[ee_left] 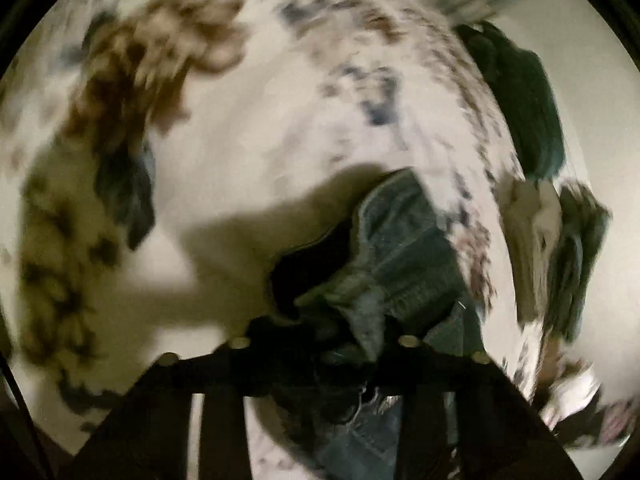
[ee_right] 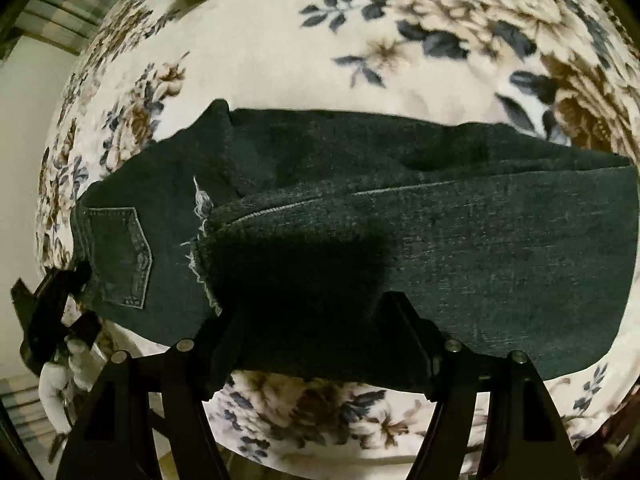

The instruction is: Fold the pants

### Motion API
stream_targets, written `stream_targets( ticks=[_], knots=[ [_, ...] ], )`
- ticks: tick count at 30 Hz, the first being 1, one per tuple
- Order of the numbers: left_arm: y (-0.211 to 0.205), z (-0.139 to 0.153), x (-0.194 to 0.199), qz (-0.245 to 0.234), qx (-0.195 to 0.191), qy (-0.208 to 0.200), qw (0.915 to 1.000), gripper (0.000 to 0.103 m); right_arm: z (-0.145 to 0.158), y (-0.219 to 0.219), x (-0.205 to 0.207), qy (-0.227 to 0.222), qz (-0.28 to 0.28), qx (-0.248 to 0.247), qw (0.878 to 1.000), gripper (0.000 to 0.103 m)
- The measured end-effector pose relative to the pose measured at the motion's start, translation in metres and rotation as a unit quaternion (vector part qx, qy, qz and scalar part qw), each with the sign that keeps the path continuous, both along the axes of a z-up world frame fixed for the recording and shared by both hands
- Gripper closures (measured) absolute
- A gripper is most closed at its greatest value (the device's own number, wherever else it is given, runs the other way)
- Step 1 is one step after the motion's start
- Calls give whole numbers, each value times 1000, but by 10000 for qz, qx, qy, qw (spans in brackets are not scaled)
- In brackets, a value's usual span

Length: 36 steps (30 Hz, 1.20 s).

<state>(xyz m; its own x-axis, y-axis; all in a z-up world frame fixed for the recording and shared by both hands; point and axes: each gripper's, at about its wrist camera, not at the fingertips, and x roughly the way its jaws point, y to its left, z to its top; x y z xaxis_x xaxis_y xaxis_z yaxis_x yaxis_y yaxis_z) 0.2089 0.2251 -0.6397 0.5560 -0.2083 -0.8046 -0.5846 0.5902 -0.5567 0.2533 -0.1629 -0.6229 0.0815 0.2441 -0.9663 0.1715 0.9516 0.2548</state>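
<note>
Lying across a floral blanket (ee_right: 280,60), dark jeans (ee_right: 400,208) are stretching from nine to three o'clock, back pocket (ee_right: 120,256) at nine. The right gripper (ee_right: 316,332) is spreading wide at six o'clock, its fingers straddling the near denim edge, gripping nothing. The left gripper (ee_left: 324,344) is pinching a bunched denim fold at six o'clock.

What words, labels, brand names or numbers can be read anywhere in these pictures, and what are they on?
None can be read.
The jeans show only stitching on the back pocket, no label or lettering.
The flowered blanket carries a pattern only.
The left gripper's view is too blurred to show any text, even on the clothes pile at the right.
</note>
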Motion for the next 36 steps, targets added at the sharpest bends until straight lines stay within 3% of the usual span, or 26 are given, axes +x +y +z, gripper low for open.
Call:
stream_targets(
  ticks=[3,7,11,13,16,20,24,25,27,29,31,33,36],
  knots=[
    [-20,50,-3,-518,617,-319,9962,77,8,-11,-6,-119,-111,12,9999,30],
    [-80,121,0,-1439,1397,-814,9763,77,25,-35,-18,-297,-285,67,9991,30],
    [-150,161,6,-2278,1491,-1133,9555,78,44,-70,-33,-521,-523,145,9972,30],
    [-195,174,7,-2815,1527,-1195,9398,78,54,-92,-42,-621,-627,101,9960,30],
    [-259,173,8,-3418,1523,-1188,9197,78,65,-131,-58,-739,-794,-26,9941,30],
    [-357,142,7,-4228,1701,-889,8857,78,66,-182,-81,-725,-1032,-216,9918,30],
    [-431,74,10,-4807,2068,-145,8520,74,47,-234,-97,-434,-1379,-273,9891,30],
    [-439,58,11,-4879,2088,100,8475,72,43,-244,-99,-393,-1459,-213,9883,30],
    [-447,44,12,-4975,2014,394,8428,63,36,-265,-103,-307,-1578,-62,9870,30],
    [-443,54,9,-4902,1806,437,8516,58,36,-277,-103,-315,-1601,161,9865,20],
    [-431,73,8,-4721,1635,359,8655,43,40,-284,-100,-430,-1578,487,9853,17],
    [-408,101,8,-4462,1544,227,8812,2,44,-283,-92,-528,-1474,978,9828,14],
    [-375,121,9,-4033,1832,281,8961,0,48,-268,-73,-596,-1244,1580,9778,11]
  ],
)
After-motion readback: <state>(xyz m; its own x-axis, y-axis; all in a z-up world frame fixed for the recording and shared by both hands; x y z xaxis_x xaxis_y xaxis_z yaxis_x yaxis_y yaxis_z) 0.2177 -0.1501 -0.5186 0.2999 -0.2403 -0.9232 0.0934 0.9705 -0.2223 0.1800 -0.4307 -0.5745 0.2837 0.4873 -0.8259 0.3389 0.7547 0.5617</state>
